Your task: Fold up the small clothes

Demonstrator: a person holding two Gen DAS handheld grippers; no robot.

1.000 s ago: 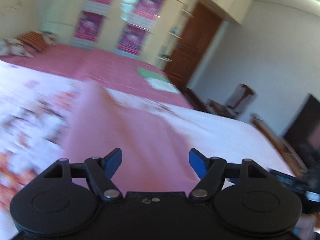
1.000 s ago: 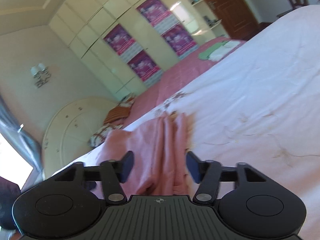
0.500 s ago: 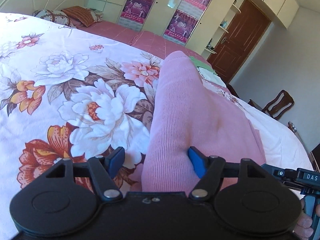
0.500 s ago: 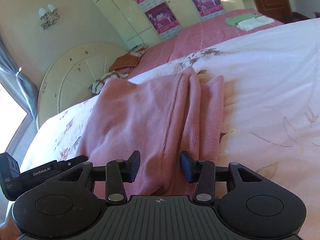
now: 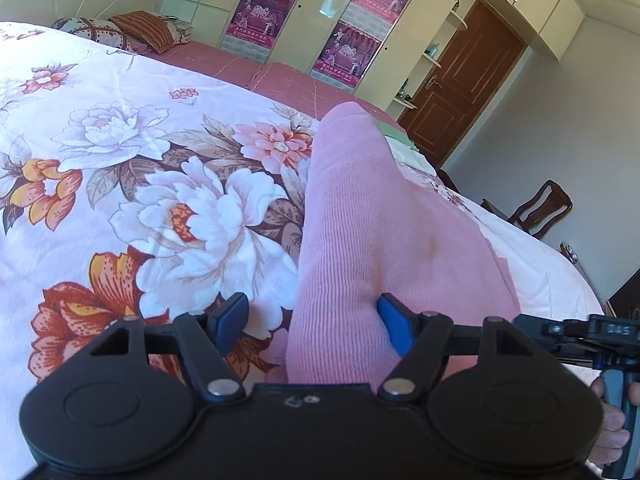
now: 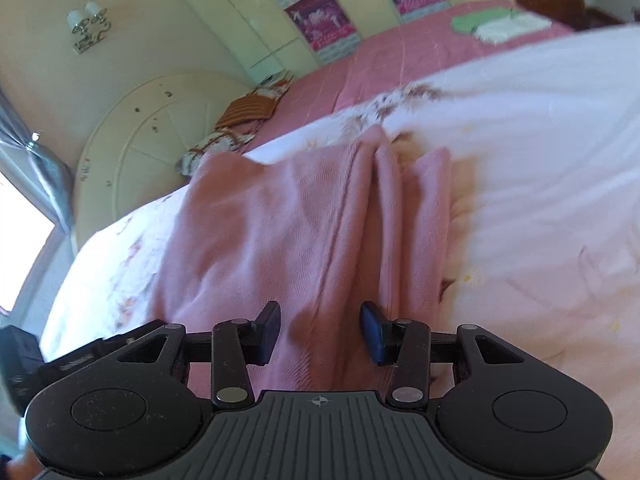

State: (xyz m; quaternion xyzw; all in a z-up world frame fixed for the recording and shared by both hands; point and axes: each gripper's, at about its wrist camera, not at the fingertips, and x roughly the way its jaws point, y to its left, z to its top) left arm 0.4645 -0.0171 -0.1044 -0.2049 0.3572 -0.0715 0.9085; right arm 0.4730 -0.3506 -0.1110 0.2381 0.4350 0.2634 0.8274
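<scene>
My left gripper (image 5: pixel 312 320) stands open over the edge of the pink garment (image 5: pixel 384 232) lying on the flowered bedspread (image 5: pixel 120 168). My right gripper (image 6: pixel 320 330) is open too, straddling its bunched ridges (image 6: pixel 384 216). If I close now, I risk pinching several layers or the bedspread, dragging the fold crooked.

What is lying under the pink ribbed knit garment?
The pink ribbed knit garment lies on a white flowered bedsheet. Whatever is directly beneath it is covered.

A home bedroom: floral bedspread (image 5: pixel 120 168), pillows (image 5: pixel 120 32), cream wardrobes (image 5: pixel 304 12), wooden door (image 5: pixel 464 80).
</scene>
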